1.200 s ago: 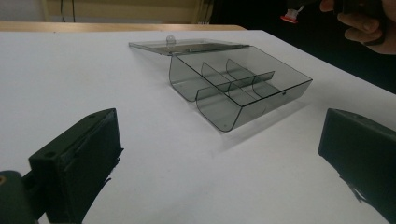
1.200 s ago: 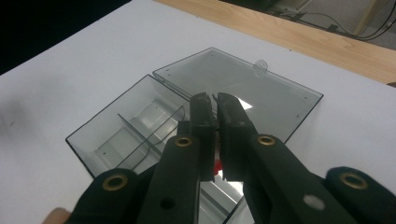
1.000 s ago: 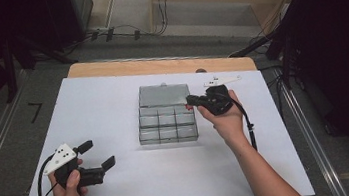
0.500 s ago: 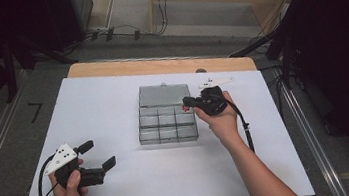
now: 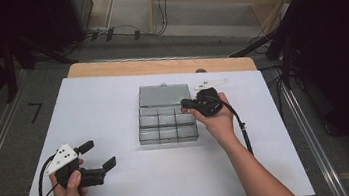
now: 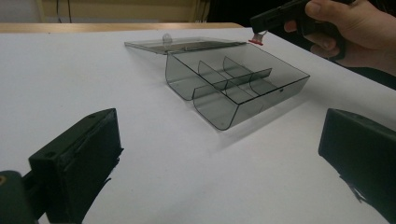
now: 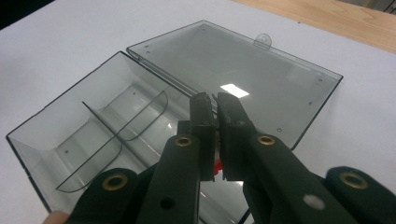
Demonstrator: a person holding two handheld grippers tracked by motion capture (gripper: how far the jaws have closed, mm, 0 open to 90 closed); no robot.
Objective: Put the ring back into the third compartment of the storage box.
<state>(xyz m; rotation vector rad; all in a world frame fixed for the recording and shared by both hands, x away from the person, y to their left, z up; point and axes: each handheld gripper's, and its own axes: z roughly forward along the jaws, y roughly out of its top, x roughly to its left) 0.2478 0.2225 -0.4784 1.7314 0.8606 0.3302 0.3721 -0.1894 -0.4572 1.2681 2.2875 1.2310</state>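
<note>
Above the open clear organizer box (image 5: 166, 120), right gripper (image 5: 186, 105) clenched on a small red piece (image 6: 257, 41), left gripper (image 5: 100, 155) released, resting apart on the white table (image 5: 112, 100).

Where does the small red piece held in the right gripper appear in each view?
High view: too small to make out at the right gripper.
Left gripper view: red piece at top right, above the box's far corner.
Right gripper view: low centre, between the closed jaws.
Shared landmark: the open clear compartment box.

The right tongs (image 7: 211, 140) hide most of a small red piece (image 7: 215, 166); its shape is unclear.
</note>
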